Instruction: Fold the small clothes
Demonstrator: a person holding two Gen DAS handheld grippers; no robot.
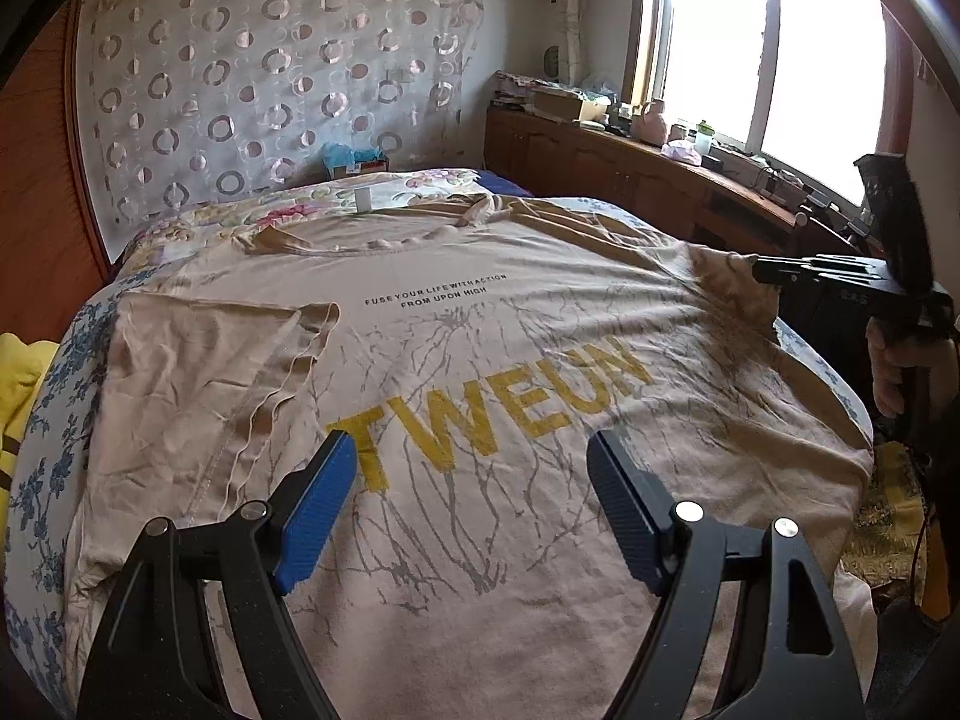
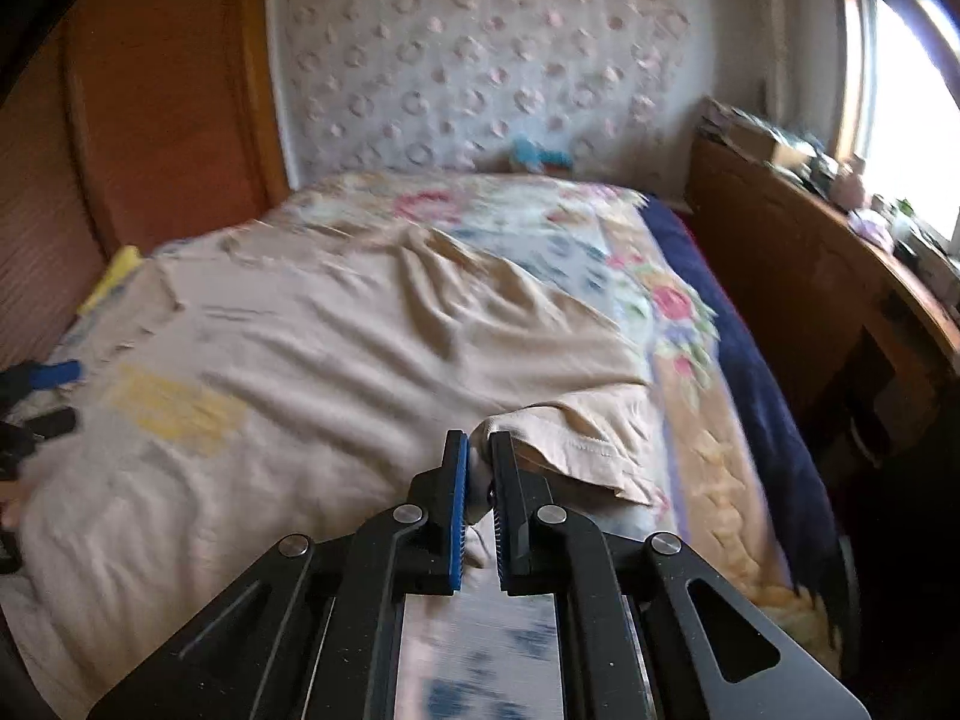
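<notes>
A beige T-shirt (image 1: pixel 480 324) with yellow "TWEUN" print lies face up on the bed. Its left sleeve (image 1: pixel 216 354) is folded in over the chest. My left gripper (image 1: pixel 471 462) is open and empty, hovering over the shirt's lower middle. My right gripper (image 2: pixel 478 450) is shut on the shirt's right sleeve (image 2: pixel 570 444) at its edge, lifting the fabric a little. The right gripper also shows at the far right of the left wrist view (image 1: pixel 762 270), at the shirt's right shoulder. The right wrist view is motion-blurred.
The bed has a floral cover (image 2: pixel 654 300) and a dark blue blanket edge (image 2: pixel 756 372). A yellow cloth (image 1: pixel 18 384) lies at the bed's left. A wooden cabinet (image 1: pixel 600 162) with clutter runs under the window on the right. A patterned curtain (image 1: pixel 270 72) hangs behind.
</notes>
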